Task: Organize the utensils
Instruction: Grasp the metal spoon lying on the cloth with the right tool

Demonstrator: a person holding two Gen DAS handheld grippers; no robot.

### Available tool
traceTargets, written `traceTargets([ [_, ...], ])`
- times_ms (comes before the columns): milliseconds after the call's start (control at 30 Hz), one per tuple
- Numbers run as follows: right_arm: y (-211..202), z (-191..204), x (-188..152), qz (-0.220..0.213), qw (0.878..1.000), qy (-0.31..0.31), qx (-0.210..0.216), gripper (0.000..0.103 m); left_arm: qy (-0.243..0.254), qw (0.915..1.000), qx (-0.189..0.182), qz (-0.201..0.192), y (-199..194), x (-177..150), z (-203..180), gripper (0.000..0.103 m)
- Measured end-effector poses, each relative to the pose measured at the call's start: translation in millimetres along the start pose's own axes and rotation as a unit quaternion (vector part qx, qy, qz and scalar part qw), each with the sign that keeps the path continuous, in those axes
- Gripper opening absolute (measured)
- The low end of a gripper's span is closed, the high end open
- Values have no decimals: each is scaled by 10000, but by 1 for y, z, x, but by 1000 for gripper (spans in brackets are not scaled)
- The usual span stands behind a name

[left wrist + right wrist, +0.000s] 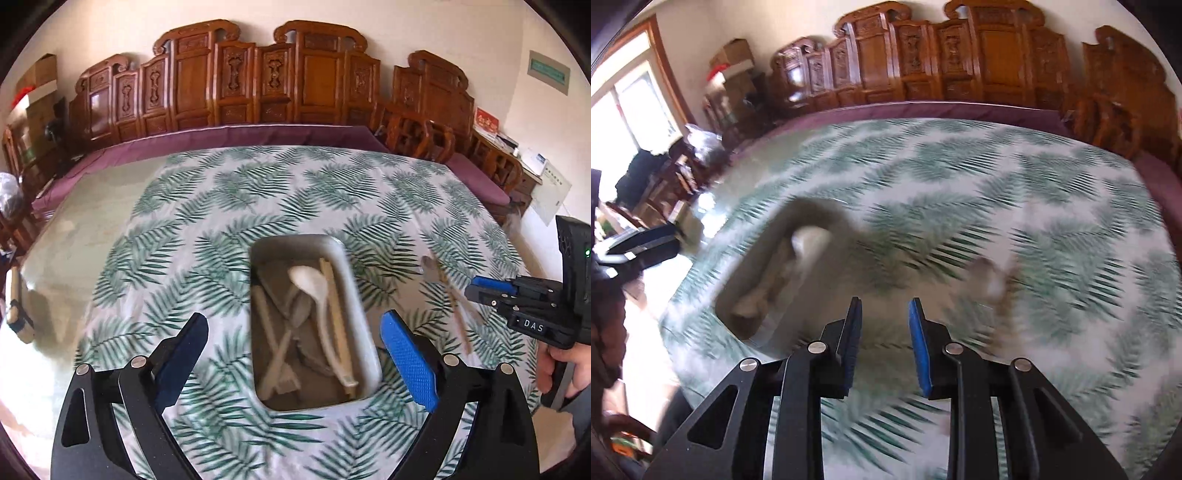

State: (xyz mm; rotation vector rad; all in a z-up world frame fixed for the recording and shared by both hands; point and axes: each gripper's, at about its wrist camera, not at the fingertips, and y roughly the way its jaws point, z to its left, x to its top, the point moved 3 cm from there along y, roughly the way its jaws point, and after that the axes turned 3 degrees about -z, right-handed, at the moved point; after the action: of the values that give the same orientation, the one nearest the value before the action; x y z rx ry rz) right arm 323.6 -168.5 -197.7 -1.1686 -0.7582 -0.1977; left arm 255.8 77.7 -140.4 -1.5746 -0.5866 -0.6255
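Left claw (pixel 295 336) wide, empty above tray (pixel 354 266), right claw (pixel 884 314) slightly parted, empty.

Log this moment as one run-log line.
task: organize utensils | left gripper: open above tray | right gripper: open, empty | in tray: white spoon, chopsticks | on cloth: spoon
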Motion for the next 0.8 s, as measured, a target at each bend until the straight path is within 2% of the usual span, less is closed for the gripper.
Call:
traceTargets([
  [233, 14, -43, -28, 299, 9987, -219, -355, 28, 112, 9997, -157, 123, 19, -4, -34, 92],
  [433, 36, -58, -41, 613, 9958, -489, -462, 28, 261, 9991, -181, 278, 37, -8, -59, 92],
  [800, 67, -62, -31, 926, 9911, -809, -515, 28, 431, 9972, -318, 526, 61, -18, -93, 92],
])
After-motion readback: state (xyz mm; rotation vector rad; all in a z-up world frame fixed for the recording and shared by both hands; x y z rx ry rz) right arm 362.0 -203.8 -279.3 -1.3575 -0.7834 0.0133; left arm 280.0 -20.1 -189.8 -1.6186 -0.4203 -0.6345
